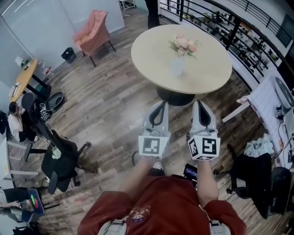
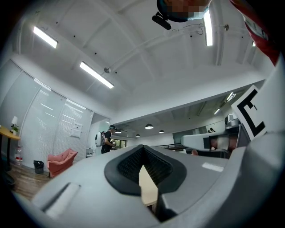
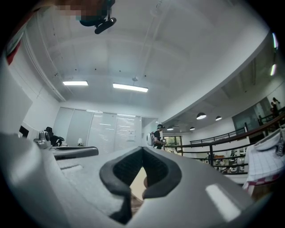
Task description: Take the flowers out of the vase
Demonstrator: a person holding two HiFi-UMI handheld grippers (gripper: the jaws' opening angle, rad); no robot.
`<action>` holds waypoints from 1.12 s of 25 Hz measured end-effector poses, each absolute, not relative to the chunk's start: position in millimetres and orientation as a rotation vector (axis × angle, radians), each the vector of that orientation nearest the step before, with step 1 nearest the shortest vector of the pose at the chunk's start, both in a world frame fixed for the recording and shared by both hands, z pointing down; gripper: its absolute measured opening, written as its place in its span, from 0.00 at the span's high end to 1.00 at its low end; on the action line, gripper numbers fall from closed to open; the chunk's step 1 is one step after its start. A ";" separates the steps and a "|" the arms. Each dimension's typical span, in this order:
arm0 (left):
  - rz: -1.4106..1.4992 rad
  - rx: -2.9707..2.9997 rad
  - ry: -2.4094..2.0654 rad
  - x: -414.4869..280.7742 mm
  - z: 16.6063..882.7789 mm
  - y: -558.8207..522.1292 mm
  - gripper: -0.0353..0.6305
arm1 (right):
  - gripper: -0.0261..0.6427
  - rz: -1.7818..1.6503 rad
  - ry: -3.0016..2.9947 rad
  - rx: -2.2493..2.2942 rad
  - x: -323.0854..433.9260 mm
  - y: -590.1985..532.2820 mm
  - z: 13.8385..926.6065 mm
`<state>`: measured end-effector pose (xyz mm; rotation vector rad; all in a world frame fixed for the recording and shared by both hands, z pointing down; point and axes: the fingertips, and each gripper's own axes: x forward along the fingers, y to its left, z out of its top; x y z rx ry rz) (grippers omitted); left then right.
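A bunch of pale pink flowers [image 1: 184, 45] stands in a clear glass vase [image 1: 177, 67] on a round beige table [image 1: 147, 55] in the head view. My left gripper [image 1: 160, 103] and right gripper [image 1: 199, 103] are held side by side over the wooden floor, short of the table's near edge and pointing toward it. Both have their jaws closed together with nothing between them. In the left gripper view the left gripper [image 2: 143, 147] shows only a sliver of the tabletop [image 2: 147, 187] through its gap. The right gripper [image 3: 142, 149] shows the same in its own view.
A pink armchair [image 1: 93, 32] and a black bin [image 1: 69, 55] stand far left. A black office chair [image 1: 59, 158] is at the near left, another with clothes [image 1: 257, 179] at the right. A railing [image 1: 229, 23] runs behind the table. A person [image 1: 153, 11] stands beyond it.
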<state>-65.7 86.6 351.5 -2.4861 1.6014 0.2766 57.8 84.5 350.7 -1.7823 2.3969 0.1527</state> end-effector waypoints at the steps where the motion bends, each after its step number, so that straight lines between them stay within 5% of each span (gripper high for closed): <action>1: 0.276 -2.488 1.591 -68.2 350.3 81.0 0.94 | 0.96 0.154 2.393 -1.784 53.8 79.3 349.8; 28: 0.291 -2.542 1.559 -62.3 365.7 -90.0 0.94 | 0.96 0.131 2.379 -1.819 51.6 -86.3 366.7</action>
